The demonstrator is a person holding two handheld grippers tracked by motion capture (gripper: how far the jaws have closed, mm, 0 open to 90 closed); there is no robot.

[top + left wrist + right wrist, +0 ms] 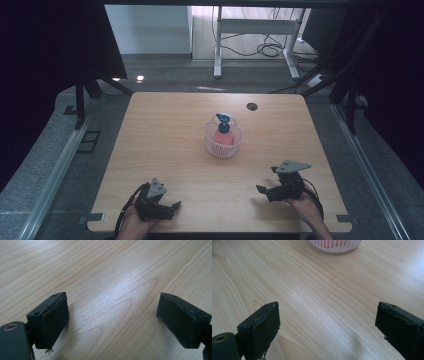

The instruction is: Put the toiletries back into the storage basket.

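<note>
Small white slatted basket sits near centre of the light wood-grain counter, slightly toward the far side; inside it stands a red-orange bottle with a blue spray or pump top sticking up above the rim. Left hand-held gripper rests at the near left edge of the counter, held by a hand, jaws spread wide apart with nothing between them; in the left gripper view the left hand-held gripper shows bare wood between its two black blocky pads. Right hand-held gripper at the near right, held by the other hand, grey three-cornered plate on top, jaws also wide apart and empty. Basket lies well ahead of both, between them in left-right terms, a bit nearer the right one, touching neither. In the right gripper view the right hand-held gripper points toward the basket, whose ribbed white plastic wall with red showing through the slats sits at the top edge, well apart from the jaw tips. Pads look matte black and rubbery, with worn, frayed edges. Counter surface is smooth laminate with a soft glare; a dark round grommet hole sits near the far edge. Basket is round, open-topped, thin vertical ribs.
</note>
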